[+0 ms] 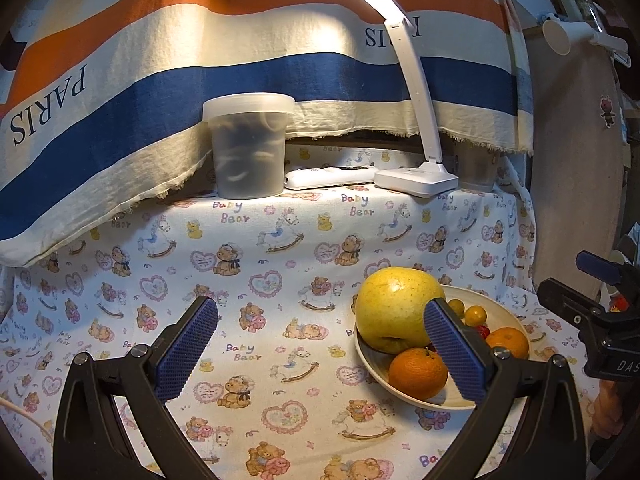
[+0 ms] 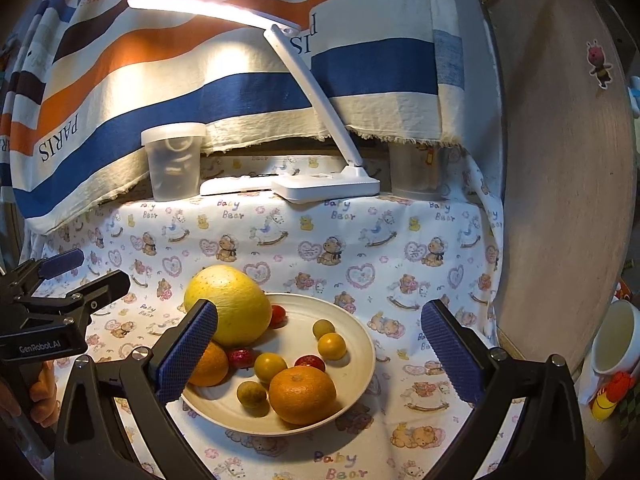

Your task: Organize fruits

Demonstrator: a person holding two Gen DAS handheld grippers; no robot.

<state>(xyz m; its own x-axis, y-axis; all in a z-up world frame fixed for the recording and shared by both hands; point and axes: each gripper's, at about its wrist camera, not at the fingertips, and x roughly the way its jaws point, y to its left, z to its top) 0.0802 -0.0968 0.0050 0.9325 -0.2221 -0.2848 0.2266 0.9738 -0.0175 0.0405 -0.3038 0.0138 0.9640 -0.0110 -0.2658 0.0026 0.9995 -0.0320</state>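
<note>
A cream plate (image 2: 356, 364) of fruit sits on the bear-print cloth. It holds a large yellow apple (image 2: 228, 304), two oranges (image 2: 302, 394) (image 2: 210, 364), several small yellow tomatoes (image 2: 332, 346) and red ones (image 2: 310, 361). My right gripper (image 2: 320, 352) hovers open just before the plate, its left pad in front of the apple and one orange. My left gripper (image 1: 322, 350) is open over bare cloth to the left of the plate (image 1: 502, 312). Its right pad overlaps the apple (image 1: 396, 308) and an orange (image 1: 418, 372) in the left wrist view. Neither gripper holds anything.
At the back stand a lidded translucent tub (image 1: 250, 148), a white remote (image 1: 328, 176) and a lit white desk lamp (image 1: 416, 178), under a hanging striped cloth. A wooden panel (image 2: 560, 160) walls the right side, with a mug (image 2: 612, 344) beyond it.
</note>
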